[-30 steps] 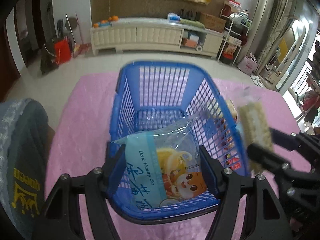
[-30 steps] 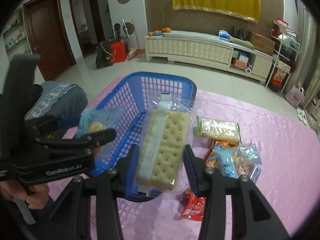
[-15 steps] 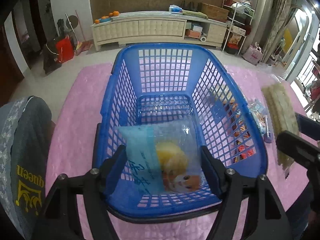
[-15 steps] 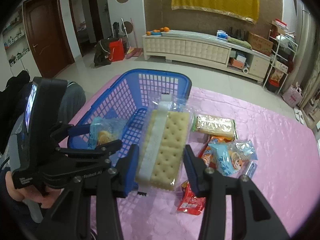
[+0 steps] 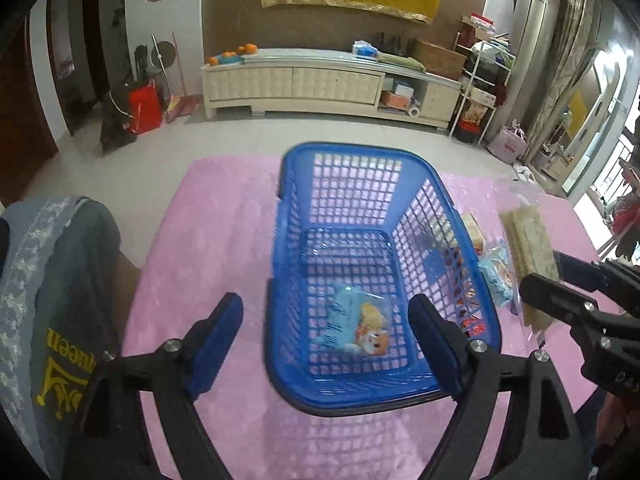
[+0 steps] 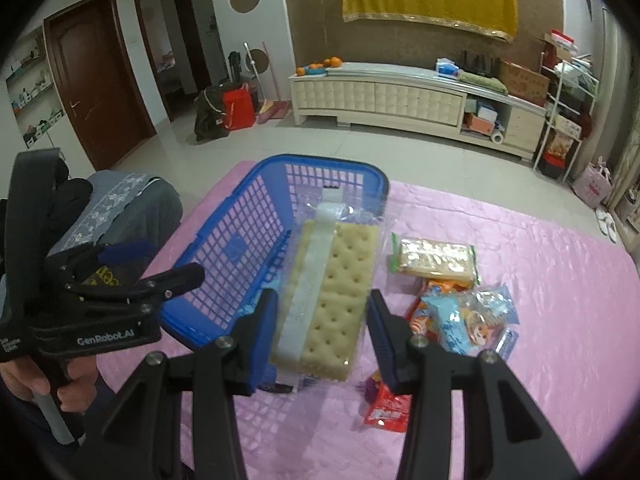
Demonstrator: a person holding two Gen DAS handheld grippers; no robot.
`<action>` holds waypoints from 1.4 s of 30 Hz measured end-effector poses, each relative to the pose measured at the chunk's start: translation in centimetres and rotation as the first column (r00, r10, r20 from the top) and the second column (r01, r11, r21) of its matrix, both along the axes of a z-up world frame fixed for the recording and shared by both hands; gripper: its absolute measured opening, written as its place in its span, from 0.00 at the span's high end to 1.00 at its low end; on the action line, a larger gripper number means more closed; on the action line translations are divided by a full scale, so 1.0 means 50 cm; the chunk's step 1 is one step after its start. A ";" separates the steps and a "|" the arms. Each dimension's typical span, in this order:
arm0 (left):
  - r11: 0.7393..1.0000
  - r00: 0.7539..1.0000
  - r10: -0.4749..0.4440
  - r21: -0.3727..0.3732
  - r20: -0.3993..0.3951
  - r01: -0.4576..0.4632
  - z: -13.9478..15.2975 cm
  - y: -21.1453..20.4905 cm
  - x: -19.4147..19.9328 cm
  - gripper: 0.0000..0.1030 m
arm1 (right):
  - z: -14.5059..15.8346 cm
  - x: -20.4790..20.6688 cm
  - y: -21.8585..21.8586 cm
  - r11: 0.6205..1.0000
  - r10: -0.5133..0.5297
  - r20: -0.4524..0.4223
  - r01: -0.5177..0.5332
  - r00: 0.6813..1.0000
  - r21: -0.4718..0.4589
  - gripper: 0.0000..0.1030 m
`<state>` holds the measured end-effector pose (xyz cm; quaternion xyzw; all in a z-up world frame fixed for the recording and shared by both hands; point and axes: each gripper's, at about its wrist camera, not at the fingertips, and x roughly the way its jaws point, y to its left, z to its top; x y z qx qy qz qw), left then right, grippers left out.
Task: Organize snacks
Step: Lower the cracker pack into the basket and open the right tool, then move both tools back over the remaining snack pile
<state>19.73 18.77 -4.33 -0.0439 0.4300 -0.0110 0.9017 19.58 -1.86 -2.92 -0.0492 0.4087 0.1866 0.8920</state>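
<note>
A blue plastic basket (image 5: 448, 208) stands on the pink cloth (image 5: 208, 240); it also shows in the right wrist view (image 6: 224, 236). A light-blue snack bag (image 5: 356, 320) lies on the basket floor. My left gripper (image 5: 326, 340) is open and empty, above the basket's near rim. My right gripper (image 6: 322, 320) is shut on a clear-wrapped cracker pack (image 6: 332, 292), held just right of the basket; the pack also shows in the left wrist view (image 5: 528, 248). Several loose snack packs (image 6: 460, 316) lie on the cloth to the right.
A grey cushion (image 5: 44, 300) with yellow print sits at the left edge of the cloth. A green-edged wafer pack (image 6: 436, 258) and a red packet (image 6: 386, 406) lie among the loose snacks. Tiled floor and a white cabinet (image 5: 320, 84) are beyond.
My left gripper opened and let go of the light-blue snack bag, which now lies in the basket; the gripper pulled back and left. My right gripper kept hold of the cracker pack.
</note>
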 end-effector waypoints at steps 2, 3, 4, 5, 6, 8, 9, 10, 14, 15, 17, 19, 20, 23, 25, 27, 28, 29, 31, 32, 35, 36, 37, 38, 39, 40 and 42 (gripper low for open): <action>1.000 1.000 0.000 0.010 0.000 0.000 0.005 0.007 0.003 0.20 | 0.005 0.013 0.016 1.000 0.018 0.003 -0.018 1.000 -0.010 0.52; 1.000 1.000 0.002 0.017 -0.001 -0.002 0.008 0.012 0.009 0.20 | 0.007 0.021 0.023 0.999 0.025 0.006 -0.025 1.000 -0.020 0.52; 1.000 1.000 0.002 0.022 -0.002 -0.002 0.008 0.016 0.013 0.20 | 0.009 0.031 0.031 0.999 0.032 0.009 -0.032 0.999 -0.031 0.52; 1.000 1.000 0.003 0.028 -0.004 -0.003 0.010 0.021 0.019 0.20 | 0.009 0.041 0.039 0.998 0.039 0.009 -0.039 0.999 -0.041 0.52; 0.999 1.000 0.008 0.038 -0.006 -0.008 0.011 0.025 0.027 0.20 | 0.007 0.053 0.047 0.998 0.044 0.005 -0.044 0.999 -0.052 0.52; 0.999 1.000 0.011 0.046 -0.009 -0.011 0.010 0.032 0.038 0.20 | 0.001 0.075 0.057 0.997 0.046 -0.006 -0.046 0.999 -0.065 0.52; 0.999 1.000 0.010 0.049 -0.016 -0.009 0.008 0.035 0.049 0.20 | -0.005 0.089 0.063 0.996 0.040 -0.012 -0.040 0.999 -0.077 0.52; 0.999 1.000 0.012 0.049 -0.020 -0.011 0.006 0.040 0.056 0.20 | -0.009 0.098 0.067 0.995 0.036 -0.018 -0.037 0.999 -0.090 0.52; 1.000 0.999 0.017 0.016 -0.038 -0.017 -0.002 0.057 0.086 0.20 | -0.033 0.139 0.081 0.992 0.043 -0.056 -0.049 0.998 -0.113 0.52; 1.000 0.999 0.019 0.000 -0.050 -0.019 -0.007 0.063 0.097 0.20 | -0.038 0.148 0.085 0.991 0.045 -0.063 -0.052 0.997 -0.120 0.52; 1.000 0.997 0.024 -0.018 -0.070 -0.025 -0.016 0.069 0.113 0.20 | -0.049 0.167 0.090 0.990 0.046 -0.083 -0.057 0.995 -0.132 0.52; 0.999 0.996 0.029 -0.021 -0.085 -0.031 -0.024 0.069 0.126 0.20 | -0.060 0.185 0.094 0.988 0.034 -0.097 -0.048 0.995 -0.148 0.52; 0.999 0.995 0.033 -0.022 -0.093 -0.036 -0.029 0.071 0.132 0.20 | -0.066 0.195 0.096 0.986 0.028 -0.099 -0.043 0.995 -0.159 0.52; 0.999 0.993 0.042 -0.011 -0.107 -0.043 -0.041 0.075 0.147 0.20 | -0.081 0.216 0.105 0.980 0.028 -0.108 -0.049 0.994 -0.194 0.52; 0.999 0.993 0.045 -0.017 -0.110 -0.047 -0.044 0.078 0.151 0.20 | -0.083 0.225 0.104 0.977 0.012 -0.094 -0.032 0.995 -0.212 0.52; 0.998 0.993 0.050 -0.030 -0.111 -0.054 -0.045 0.081 0.148 0.20 | -0.081 0.228 0.104 0.973 0.001 -0.054 -0.014 0.999 -0.230 0.43; 0.998 0.992 0.051 -0.036 -0.112 -0.055 -0.046 0.081 0.145 0.20 | -0.081 0.227 0.106 0.970 0.005 -0.043 -0.015 0.999 -0.244 0.35; 0.998 0.992 0.048 -0.038 -0.115 -0.053 -0.047 0.083 0.143 0.20 | -0.081 0.225 0.108 0.964 0.007 -0.033 -0.015 0.999 -0.265 0.19; 0.999 0.992 0.044 -0.024 -0.122 -0.048 -0.049 0.075 0.134 0.20 | -0.076 0.215 0.103 0.964 0.001 -0.005 -0.002 1.000 -0.265 0.12; 0.999 0.991 0.044 -0.017 -0.123 -0.046 -0.049 0.075 0.131 0.20 | -0.071 0.209 0.097 0.967 -0.006 0.004 0.007 1.000 -0.255 0.11; 0.999 0.992 0.038 -0.009 -0.122 -0.040 -0.039 0.062 0.115 0.20 | -0.063 0.198 0.078 0.974 -0.016 -0.027 0.010 1.000 -0.224 0.10; 0.999 0.992 0.035 -0.011 -0.120 -0.037 -0.032 0.055 0.106 0.20 | -0.059 0.195 0.071 0.977 -0.015 -0.040 0.006 0.999 -0.213 0.10; 0.999 0.993 0.032 -0.010 -0.116 -0.034 -0.026 0.053 0.102 0.20 | -0.055 0.189 0.065 0.978 -0.015 -0.047 0.005 0.999 -0.207 0.10; 1.000 0.993 0.029 -0.007 -0.111 -0.030 -0.019 0.048 0.097 0.20 | -0.047 0.184 0.058 0.978 -0.016 -0.045 0.006 0.999 -0.207 0.10; 1.000 0.995 0.023 0.001 -0.102 -0.023 -0.007 0.037 0.086 0.20 | -0.040 0.177 0.053 0.979 -0.017 -0.040 0.009 0.999 -0.205 0.10; 1.000 0.995 0.019 0.005 -0.095 -0.018 0.002 0.029 0.079 0.20 | -0.029 0.167 0.044 0.980 -0.019 -0.032 0.012 0.999 -0.199 0.10; 1.000 0.997 0.008 0.010 -0.081 -0.007 0.022 0.012 0.064 0.20 | -0.010 0.149 0.027 0.983 -0.022 -0.023 0.017 0.999 -0.182 0.10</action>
